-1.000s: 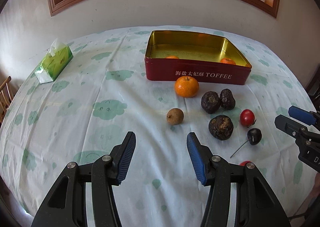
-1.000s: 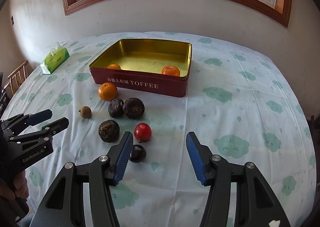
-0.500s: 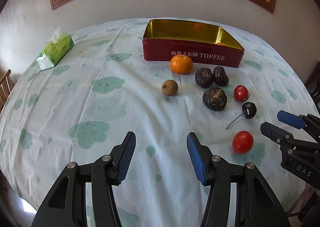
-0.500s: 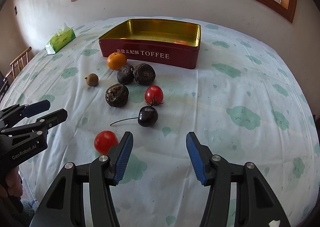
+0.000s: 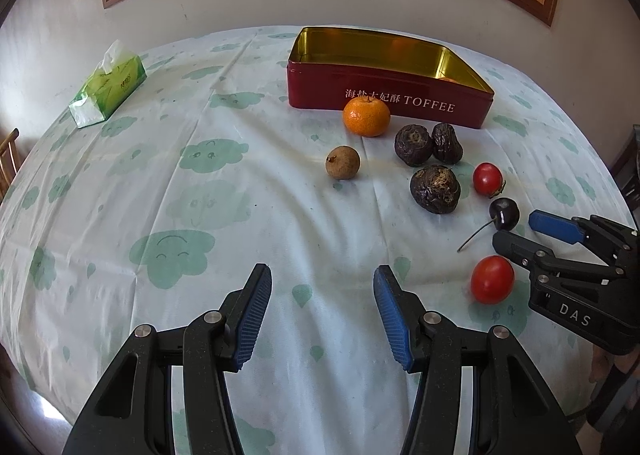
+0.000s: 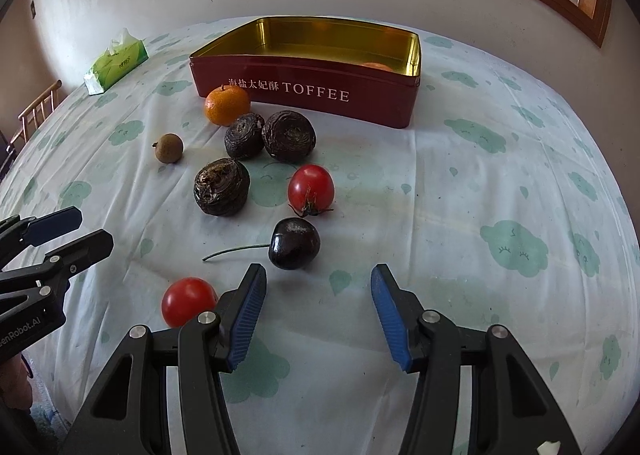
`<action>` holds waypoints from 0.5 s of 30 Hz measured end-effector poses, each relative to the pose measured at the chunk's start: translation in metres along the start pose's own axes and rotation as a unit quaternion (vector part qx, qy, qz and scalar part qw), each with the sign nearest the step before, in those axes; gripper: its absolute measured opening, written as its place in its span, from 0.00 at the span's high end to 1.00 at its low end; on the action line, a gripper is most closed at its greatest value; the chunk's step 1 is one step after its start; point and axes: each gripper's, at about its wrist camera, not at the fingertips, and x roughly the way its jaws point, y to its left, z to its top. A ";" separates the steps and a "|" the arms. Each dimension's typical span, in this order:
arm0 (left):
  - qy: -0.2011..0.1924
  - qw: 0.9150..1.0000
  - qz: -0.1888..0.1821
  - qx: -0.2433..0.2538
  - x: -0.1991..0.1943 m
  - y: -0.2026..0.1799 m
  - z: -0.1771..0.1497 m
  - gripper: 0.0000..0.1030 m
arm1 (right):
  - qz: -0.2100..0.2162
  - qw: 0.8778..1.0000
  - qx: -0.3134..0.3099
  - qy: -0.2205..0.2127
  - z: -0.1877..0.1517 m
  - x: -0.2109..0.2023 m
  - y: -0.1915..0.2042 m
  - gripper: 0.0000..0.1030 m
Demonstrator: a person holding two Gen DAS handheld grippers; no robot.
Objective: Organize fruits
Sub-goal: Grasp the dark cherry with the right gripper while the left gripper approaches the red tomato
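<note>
Now | right claw (image 6: 318, 315) lower, closing slightly, empty | cherry (image 6: 295, 243) nearer

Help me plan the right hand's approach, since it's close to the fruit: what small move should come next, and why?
Probably ease the right tool forward and down over the dark cherry. Its jaws, just closing slightly, are open and empty, and the cherry lies just ahead of them on the tablecloth, outside the toffee tin.
</note>
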 end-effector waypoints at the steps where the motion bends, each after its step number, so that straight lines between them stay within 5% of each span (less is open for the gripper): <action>1: 0.001 1.000 -0.001 0.000 0.000 0.000 0.000 0.47 | -0.001 1.000 -0.003 -0.001 0.002 0.002 0.001 0.50; 5: 0.003 1.000 -0.002 0.002 0.001 -0.002 -0.001 0.47 | 0.001 1.000 -0.011 -0.008 0.007 0.005 0.004 0.54; 10: 0.002 1.000 -0.006 0.007 0.001 -0.007 -0.001 0.47 | 0.012 1.000 -0.018 -0.012 0.008 0.005 0.009 0.74; 15: 0.002 1.000 -0.012 0.013 0.000 -0.013 -0.001 0.47 | 0.009 1.000 -0.013 -0.012 0.004 0.002 0.005 0.75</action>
